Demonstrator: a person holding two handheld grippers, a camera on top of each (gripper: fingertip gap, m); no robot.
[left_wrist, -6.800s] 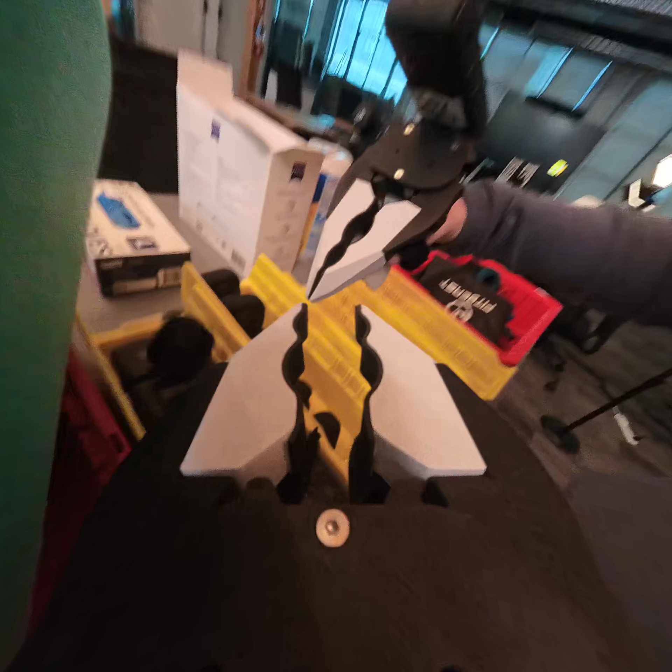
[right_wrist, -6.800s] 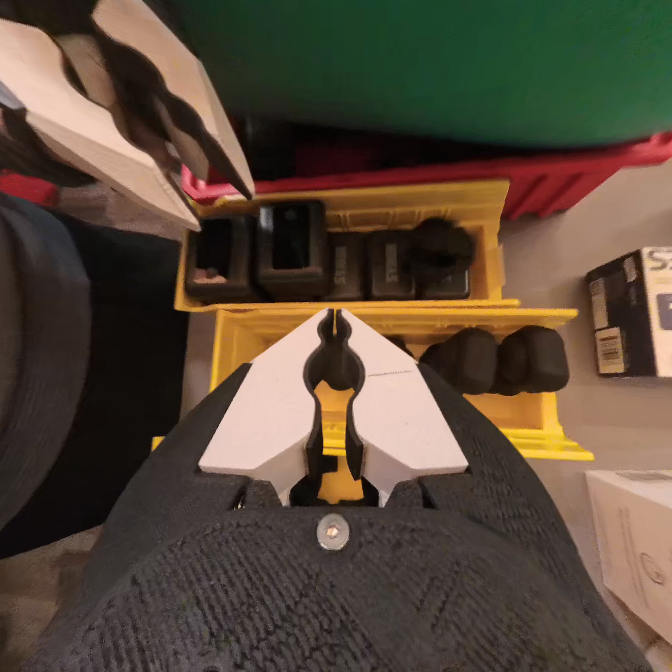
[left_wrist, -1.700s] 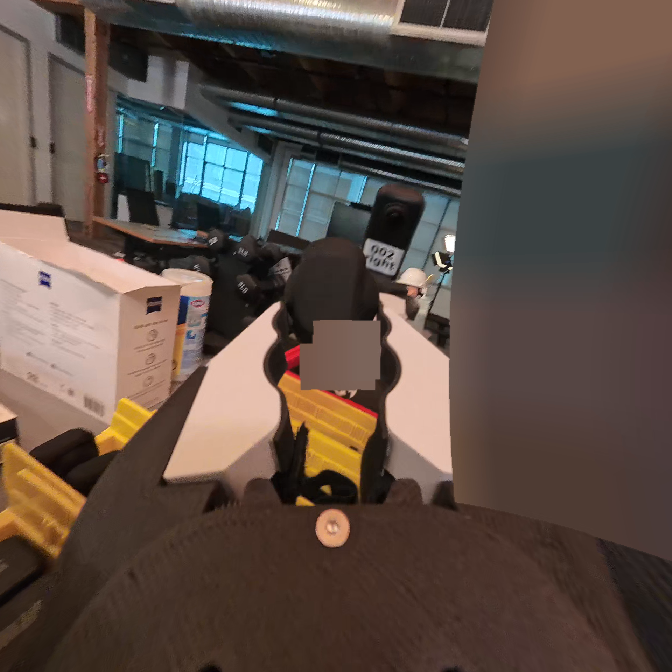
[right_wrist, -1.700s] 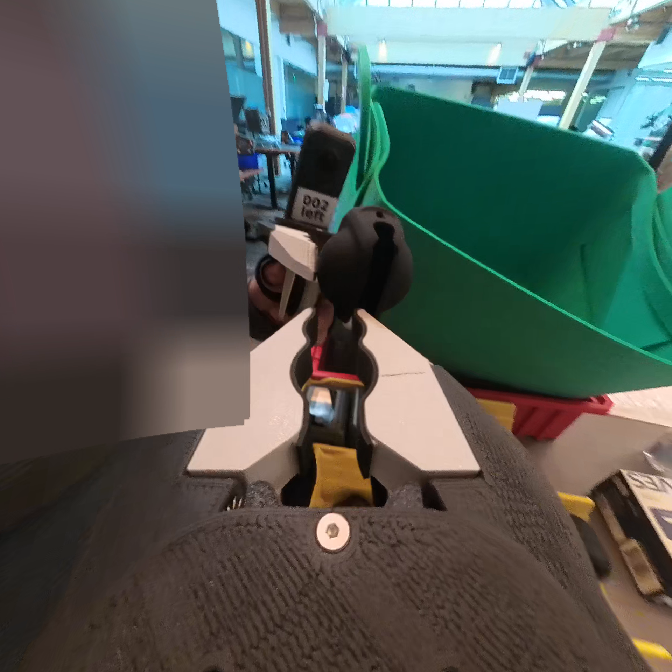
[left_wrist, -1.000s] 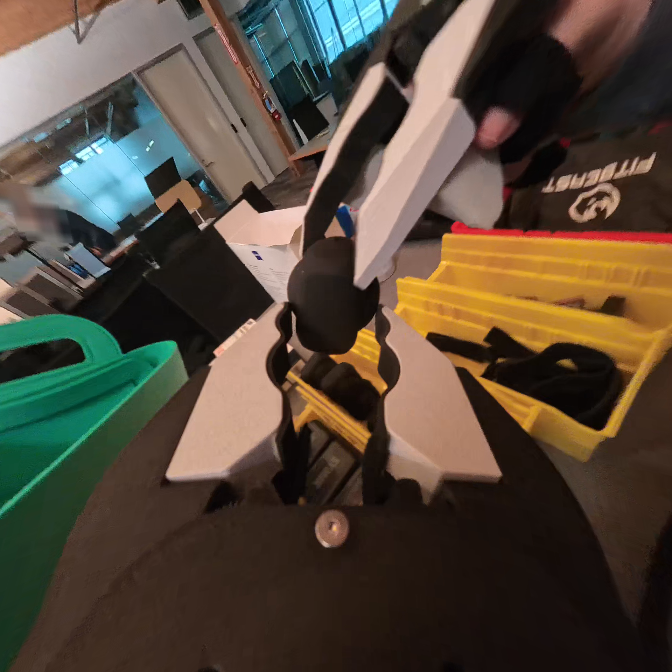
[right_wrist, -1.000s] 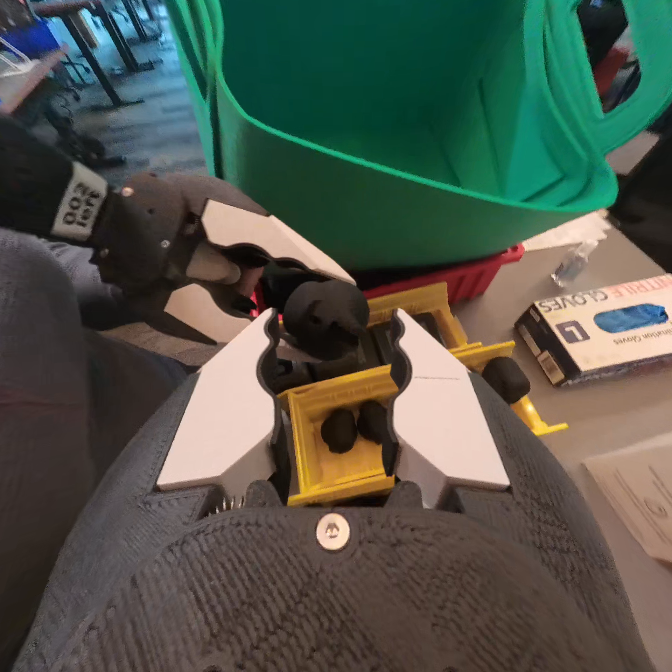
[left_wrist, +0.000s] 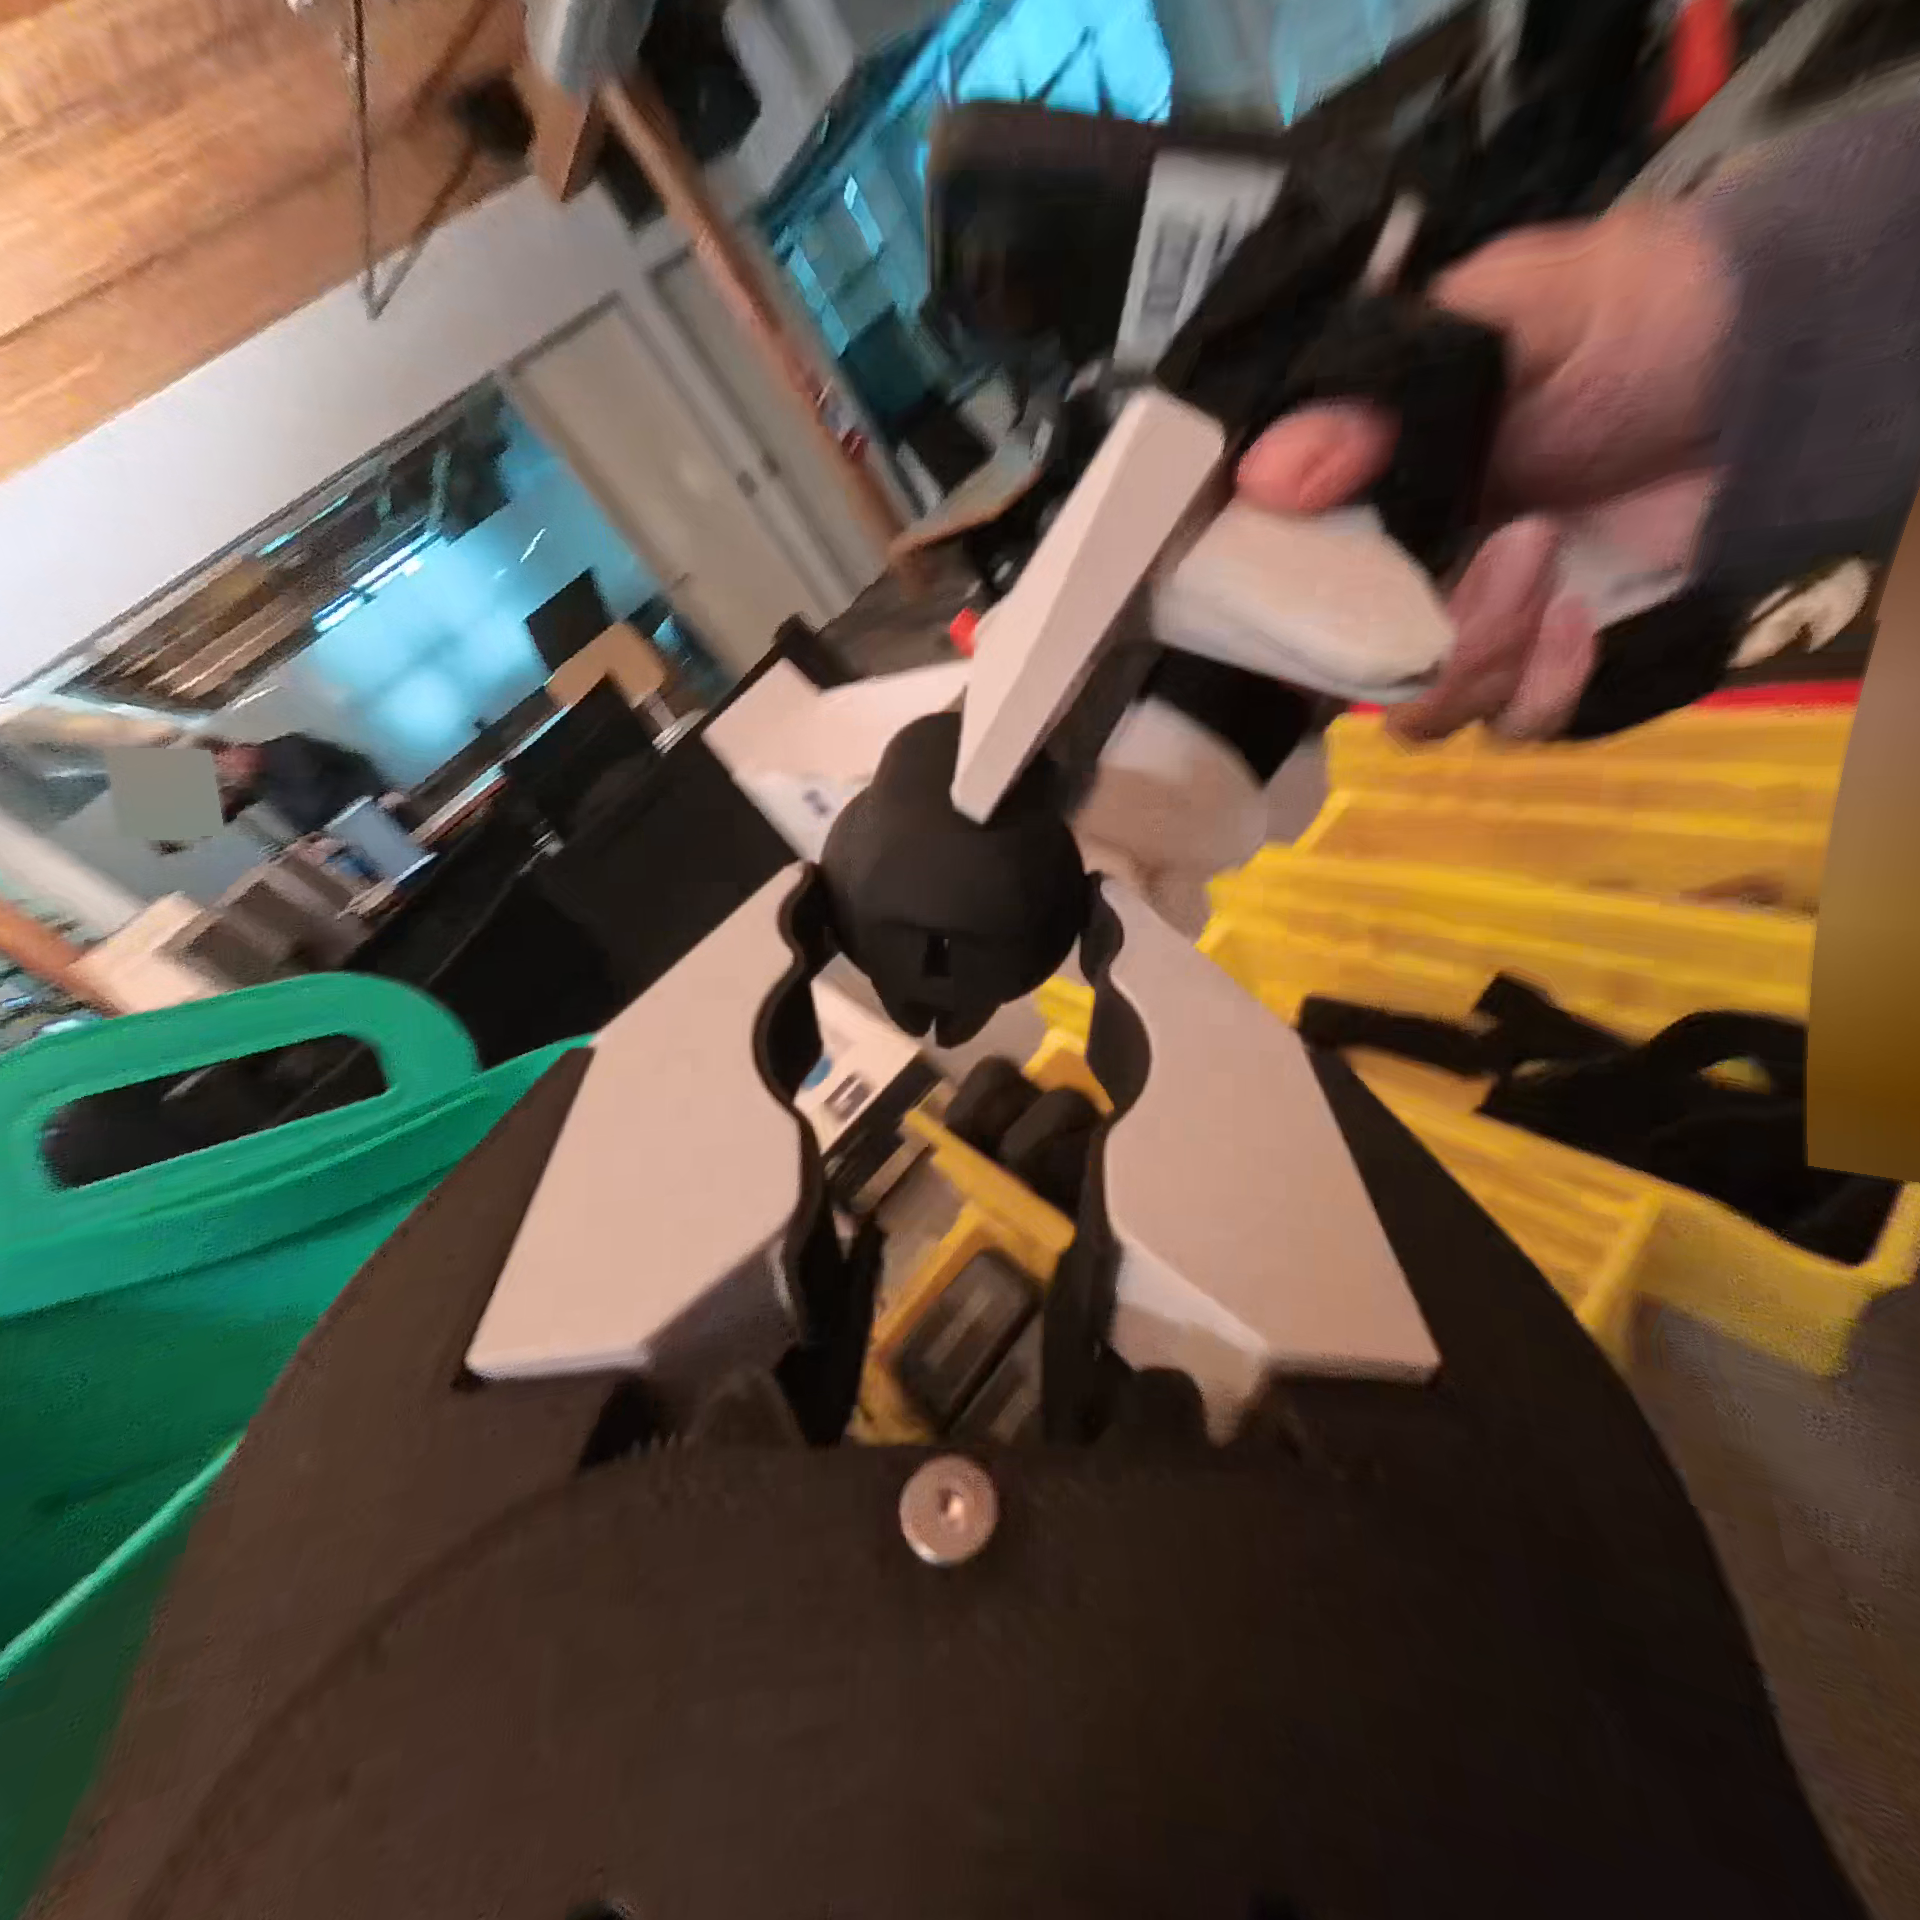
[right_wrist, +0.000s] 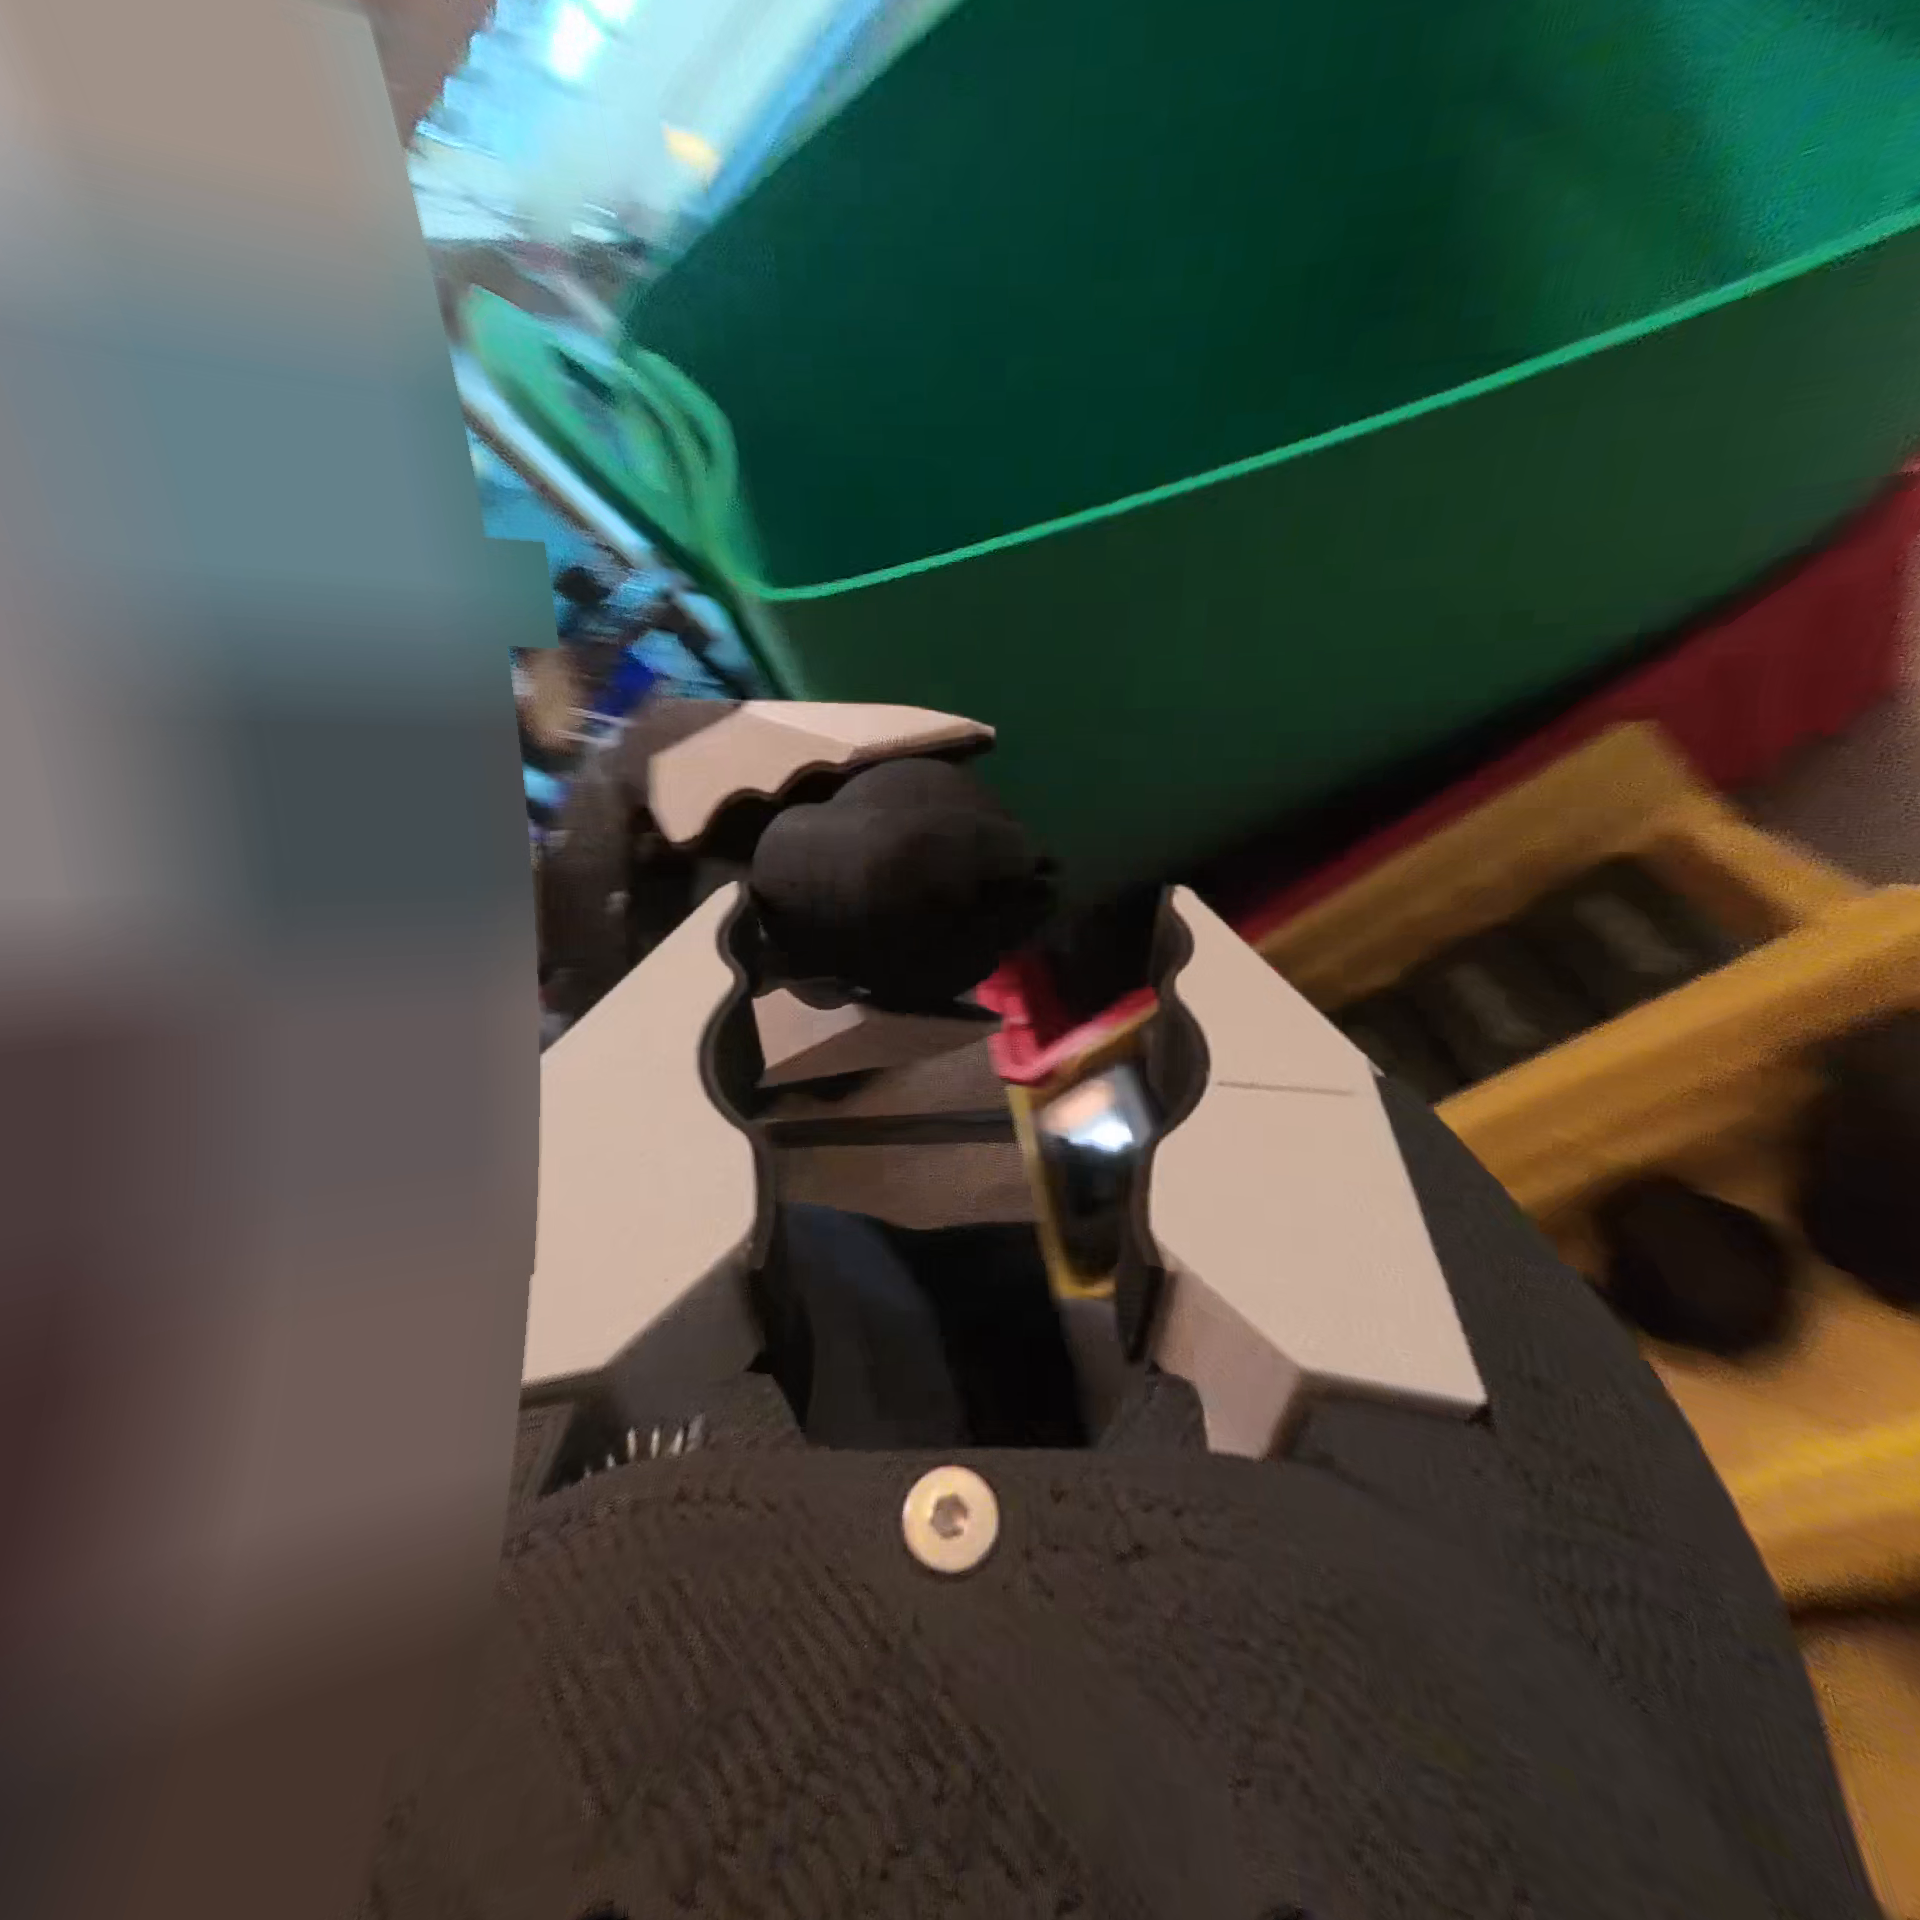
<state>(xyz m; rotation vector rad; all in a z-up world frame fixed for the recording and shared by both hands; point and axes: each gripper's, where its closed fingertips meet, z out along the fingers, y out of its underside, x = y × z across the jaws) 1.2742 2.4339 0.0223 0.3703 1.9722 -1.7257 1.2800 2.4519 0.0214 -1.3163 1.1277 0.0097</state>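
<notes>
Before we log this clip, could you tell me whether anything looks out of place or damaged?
Nothing looks spilled or broken. One oddity: the left gripper pinches a black rounded piece in mid-air, with the right gripper open beside it. Blur hides finer detail.

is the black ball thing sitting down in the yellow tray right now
No, the black rounded piece is up in the air between the left gripper fingertips, above the yellow tray.

Knob (left_wrist: 951, 914) sits between the left gripper's (left_wrist: 951, 935) fingertips; the right gripper (left_wrist: 1049, 665) bears on it from above. Tub (left_wrist: 208, 1195) lies left, bins (left_wrist: 1558, 904) right, crate (right_wrist: 1766, 644) under the tub.
</notes>
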